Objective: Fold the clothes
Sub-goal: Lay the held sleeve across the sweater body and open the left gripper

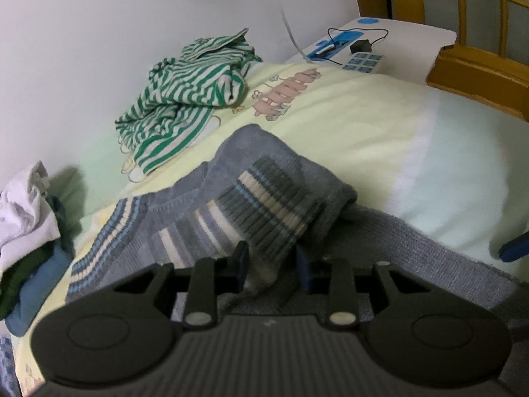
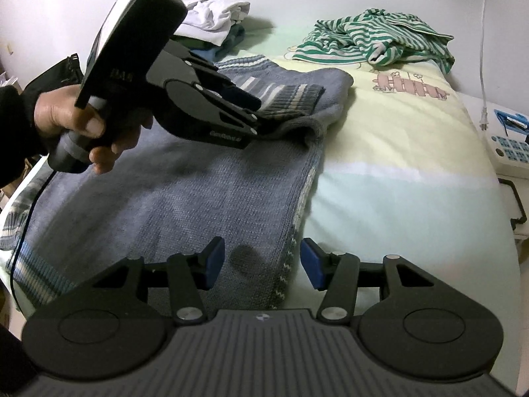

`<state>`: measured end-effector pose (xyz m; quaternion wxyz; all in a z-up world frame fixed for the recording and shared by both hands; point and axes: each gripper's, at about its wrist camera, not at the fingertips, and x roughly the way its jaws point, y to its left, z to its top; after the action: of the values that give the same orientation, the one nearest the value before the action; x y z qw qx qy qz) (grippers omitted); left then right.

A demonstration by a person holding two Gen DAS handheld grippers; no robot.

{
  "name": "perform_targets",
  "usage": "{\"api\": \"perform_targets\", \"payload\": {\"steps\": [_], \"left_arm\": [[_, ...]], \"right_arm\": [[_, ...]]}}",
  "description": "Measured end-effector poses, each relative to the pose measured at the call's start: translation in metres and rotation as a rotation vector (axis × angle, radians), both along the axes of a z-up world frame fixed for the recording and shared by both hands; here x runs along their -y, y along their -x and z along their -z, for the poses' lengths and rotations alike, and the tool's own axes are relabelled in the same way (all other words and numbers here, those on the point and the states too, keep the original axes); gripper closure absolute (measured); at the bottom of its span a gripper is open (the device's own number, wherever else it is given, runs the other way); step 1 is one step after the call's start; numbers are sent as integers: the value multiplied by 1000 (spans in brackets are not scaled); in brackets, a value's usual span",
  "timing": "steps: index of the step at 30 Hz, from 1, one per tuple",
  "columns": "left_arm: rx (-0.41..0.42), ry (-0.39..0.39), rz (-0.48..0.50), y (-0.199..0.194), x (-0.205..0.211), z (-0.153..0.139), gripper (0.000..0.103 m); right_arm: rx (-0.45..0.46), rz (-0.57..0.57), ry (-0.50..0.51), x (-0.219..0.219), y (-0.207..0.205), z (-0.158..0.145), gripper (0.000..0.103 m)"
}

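1. A grey-blue knitted sweater (image 2: 172, 192) lies spread on the pale yellow and green bedsheet (image 2: 396, 172), filling the bed from 6 to 9 o'clock in the right wrist view.
2. The left gripper (image 1: 271, 261) is clamped on the sweater's striped ribbed sleeve cuff (image 1: 264, 205), which is laid back over the body.
3. The right gripper (image 2: 261, 264) hangs with its jaws apart over the sweater's side edge, gripping nothing.
4. A crumpled green-and-white striped garment (image 2: 373, 39) sits at 1 o'clock.
5. A stack of folded clothes (image 2: 215, 26) is at 11 o'clock.
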<state>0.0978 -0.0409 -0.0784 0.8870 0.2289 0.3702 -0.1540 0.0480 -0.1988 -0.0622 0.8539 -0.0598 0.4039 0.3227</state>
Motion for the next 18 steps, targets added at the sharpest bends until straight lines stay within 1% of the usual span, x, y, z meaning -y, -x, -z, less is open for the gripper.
{"api": "perform_targets", "payload": {"steps": [1,2,3,4,6,8,10,13,14,16,18], "left_arm": [[-6,19,-12,-1,-3,-1,67],[-13,41,-24,-2,-6,-2,74],[-18,65,-33,-2,-8,-4,86],[-19,81,-40,-2,-10,-6,90],[-7,101,-61,-1,-12,-9,93],[3,133,-94,-2,-15,-12,94],[8,193,-145,-3,-22,-17,94],[31,307,-254,0,-36,-22,94],[37,332,-285,2,-41,-23,94],[53,363,-335,6,-52,-26,94],[80,363,-367,9,-67,-34,95]], "right_arm": [[1,0,-1,0,0,0,49],[2,0,-1,1,1,0,49],[2,1,-2,1,1,0,49],[3,1,-4,1,2,0,49],[3,2,-8,2,3,-1,49],[5,1,-13,3,2,-1,49],[10,-1,-21,3,3,-2,49],[19,-8,-24,4,4,-4,49],[19,-10,-18,4,5,-4,49],[19,-13,-7,7,8,-4,49],[16,-5,0,12,11,-4,49]]}}
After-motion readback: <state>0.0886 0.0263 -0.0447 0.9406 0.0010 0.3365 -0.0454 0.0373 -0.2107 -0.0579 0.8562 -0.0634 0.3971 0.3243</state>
